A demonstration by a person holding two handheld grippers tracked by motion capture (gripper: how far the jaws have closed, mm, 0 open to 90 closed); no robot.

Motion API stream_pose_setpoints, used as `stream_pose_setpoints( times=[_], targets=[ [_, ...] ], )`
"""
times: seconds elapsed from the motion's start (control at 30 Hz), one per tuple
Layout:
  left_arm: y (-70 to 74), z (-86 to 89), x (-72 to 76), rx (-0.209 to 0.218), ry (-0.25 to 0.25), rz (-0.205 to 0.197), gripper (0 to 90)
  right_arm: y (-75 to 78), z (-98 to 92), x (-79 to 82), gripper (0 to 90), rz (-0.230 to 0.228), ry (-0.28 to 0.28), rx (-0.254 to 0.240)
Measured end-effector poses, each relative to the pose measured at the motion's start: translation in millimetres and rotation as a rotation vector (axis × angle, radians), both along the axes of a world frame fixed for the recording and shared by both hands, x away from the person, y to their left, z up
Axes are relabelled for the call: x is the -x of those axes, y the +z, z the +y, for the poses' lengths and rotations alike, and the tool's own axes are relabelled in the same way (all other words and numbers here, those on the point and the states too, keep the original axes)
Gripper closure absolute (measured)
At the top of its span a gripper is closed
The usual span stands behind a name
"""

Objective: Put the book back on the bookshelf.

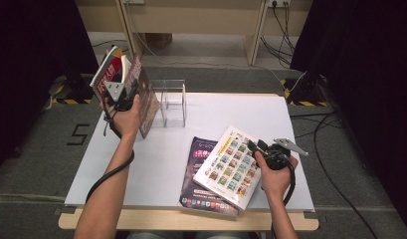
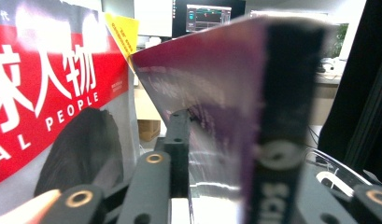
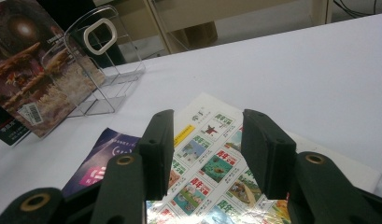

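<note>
At the worktop's back left corner, beside the clear rack (image 1: 172, 102), the left gripper (image 1: 122, 94) holds magazines (image 1: 141, 92) upright; its fingers seem loosened and the magazines could topple. Right gripper (image 1: 258, 148) fingers spread over the comic (image 1: 231, 167)

Purple magazine (image 2: 216, 116) blurs close up, hiding the right finger.

**Magazines up at my left, two flat at my right**

I see the purple-covered magazine (image 1: 144, 94) standing upright at the table's far left corner, just beside the clear acrylic rack (image 1: 173, 102), its spine (image 2: 284, 140) facing my left gripper view. A red-and-white magazine (image 1: 105, 69) leans up behind it. Near my right side, the white booklet of small coloured pictures (image 1: 230, 167) lies flat, overlapping a dark purple magazine (image 1: 198, 174).
</note>
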State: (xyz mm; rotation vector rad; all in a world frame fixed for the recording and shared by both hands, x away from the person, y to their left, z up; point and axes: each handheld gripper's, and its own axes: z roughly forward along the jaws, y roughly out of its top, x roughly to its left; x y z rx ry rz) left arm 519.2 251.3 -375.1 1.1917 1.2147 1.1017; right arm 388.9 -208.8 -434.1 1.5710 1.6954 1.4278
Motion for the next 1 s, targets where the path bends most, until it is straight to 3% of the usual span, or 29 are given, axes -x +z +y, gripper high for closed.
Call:
stream_pose_setpoints(
  times=[0.27,0.5,0.57,0.7,0.83,1.0],
  targets=[
    [5.9,0.3,6.1,-0.001,-0.013,0.031,53.9,0.1,1.2,0.4,54.8,0.0,0.003,0.002],
    [3.5,-0.4,10.8,-0.003,-0.013,0.048,51.9,-0.2,1.7,0.3,54.7,-0.002,0.004,0.007],
    [2.3,-0.7,11.4,0.002,-0.017,0.056,54.2,-0.3,2.0,0.4,54.7,0.001,0.004,0.004],
    [1.8,1.7,8.5,0.039,-0.007,0.09,67.8,-0.1,1.9,0.3,54.7,-0.002,0.005,0.006],
    [3.5,-0.1,5.7,0.035,-0.019,0.101,77.1,-0.4,1.1,-0.1,54.6,0.002,0.004,0.006],
    [4.1,-9.1,5.1,0.026,-0.056,0.098,81.0,-1.3,1.7,-0.7,54.6,0.007,0.007,0.005]
  ],
)
